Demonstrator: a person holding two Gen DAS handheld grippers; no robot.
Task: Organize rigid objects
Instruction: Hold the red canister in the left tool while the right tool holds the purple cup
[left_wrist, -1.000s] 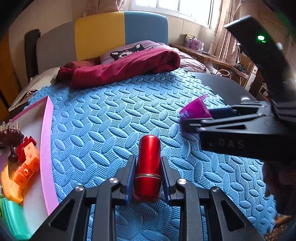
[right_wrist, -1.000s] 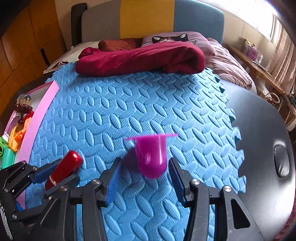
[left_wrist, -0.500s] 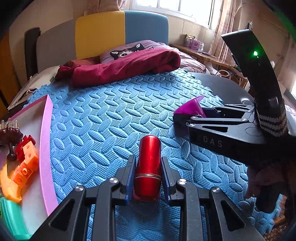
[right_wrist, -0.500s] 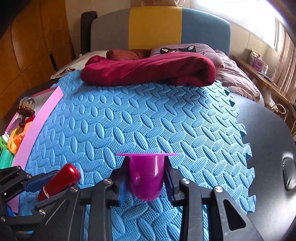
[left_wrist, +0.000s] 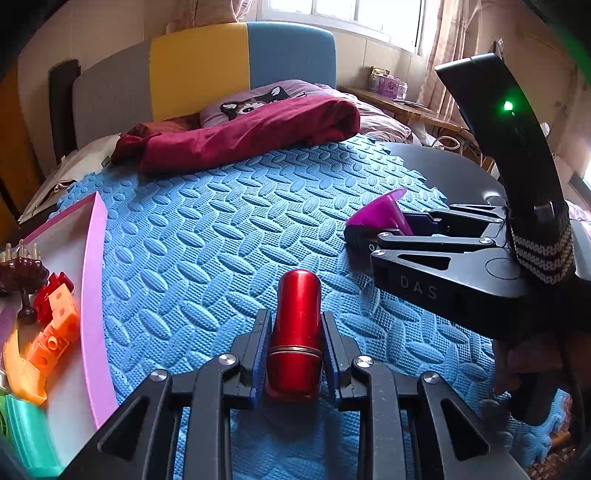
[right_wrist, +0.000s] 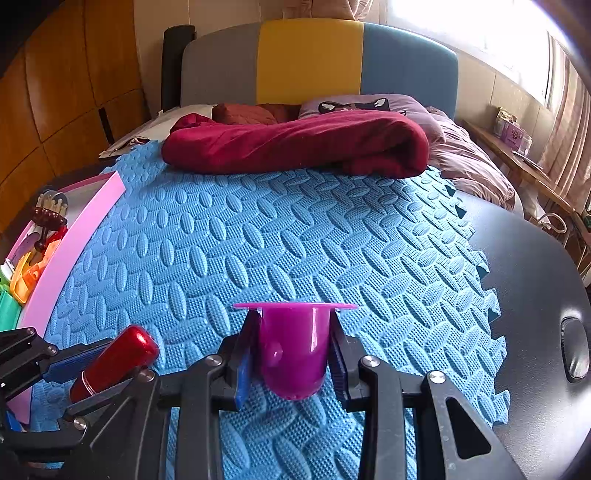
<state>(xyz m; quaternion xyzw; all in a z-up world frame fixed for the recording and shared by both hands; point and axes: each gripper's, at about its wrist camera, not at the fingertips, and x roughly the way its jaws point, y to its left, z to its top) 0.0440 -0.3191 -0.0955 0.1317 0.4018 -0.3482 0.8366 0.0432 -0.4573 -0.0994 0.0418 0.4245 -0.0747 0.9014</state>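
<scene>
Left gripper (left_wrist: 293, 334) clamps red cylinder (left_wrist: 295, 332); right gripper (right_wrist: 293, 354) clamps purple cup (right_wrist: 293, 350)

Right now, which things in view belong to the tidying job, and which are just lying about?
Job:
- red cylinder, in the left claw
- purple cup, in the right claw
- pink tray holding toy blocks

Lying about:
- maroon blanket
- pillow
- blue foam mat

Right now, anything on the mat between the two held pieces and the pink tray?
Nothing visible. The left gripper holds the red cylinder, the right gripper the purple cup. Only bare blue foam mat lies between them and the pink tray.
</scene>
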